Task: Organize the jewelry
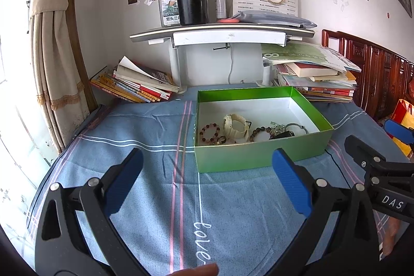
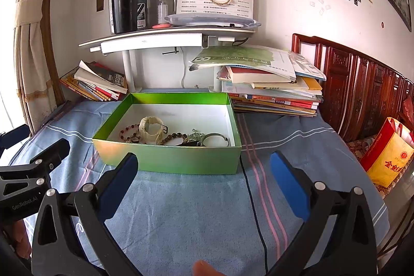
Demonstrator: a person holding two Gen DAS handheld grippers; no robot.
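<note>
Jewelry (image 1: 243, 129) lay in the green box (image 1: 258, 157) on the blue-clothed table (image 1: 155, 185); left tool (image 1: 207, 172) hovered spread and empty. From the right wrist, right tool (image 2: 204, 172) was likewise spread before the box, 1 white watch (image 2: 151, 127) inside.

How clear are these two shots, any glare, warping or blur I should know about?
Left wrist view: window light blows out the left edge beside the curtain, and the fisheye bends the shelf; the green box looks sharp. Right wrist view: the same curved edges and dark corners, milder glare at the left, and the jewelry in the green box stays legible.
</note>
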